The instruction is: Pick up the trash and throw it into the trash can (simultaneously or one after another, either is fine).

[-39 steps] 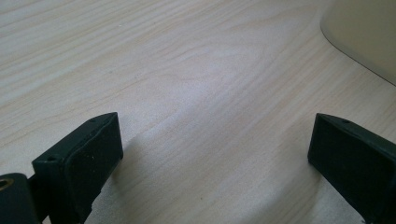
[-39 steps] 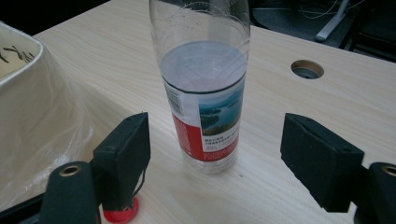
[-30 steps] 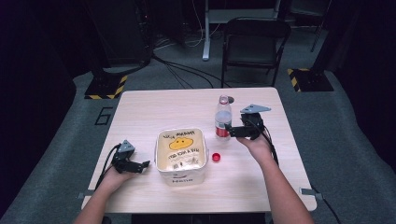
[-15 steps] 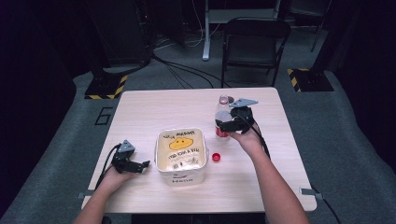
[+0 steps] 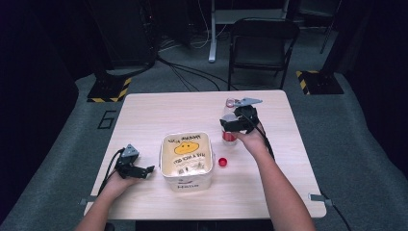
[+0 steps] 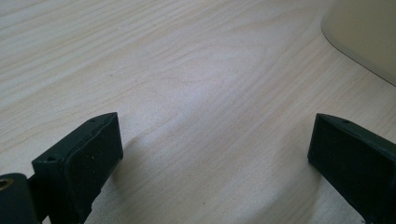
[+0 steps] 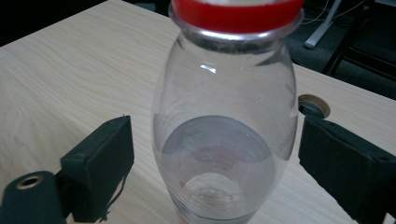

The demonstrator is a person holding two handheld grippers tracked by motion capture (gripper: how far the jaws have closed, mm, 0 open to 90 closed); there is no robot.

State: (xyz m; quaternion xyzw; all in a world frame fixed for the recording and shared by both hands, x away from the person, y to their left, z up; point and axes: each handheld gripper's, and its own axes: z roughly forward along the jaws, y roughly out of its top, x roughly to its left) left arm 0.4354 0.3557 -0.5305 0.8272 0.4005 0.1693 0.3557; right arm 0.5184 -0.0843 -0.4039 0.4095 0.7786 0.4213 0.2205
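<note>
Since the earlier frame: left gripper [image 5: 144, 170] unmoved, jaws wide on bare table [image 5: 159, 110], beside the white tub [image 5: 186, 156]. Right gripper [image 5: 226, 124] has shifted leftward onto the bottle [image 5: 229, 130]; its jaws have just been closing slightly and now bracket it. Right gripper view: the clear bottle [image 7: 224, 140] stands upright between the wide jaws, gaps both sides, pads not touching. Red cap [image 5: 222, 162] lies nearer the person, between tub and bottle. Open tabletop to the right up to the edge.
</note>
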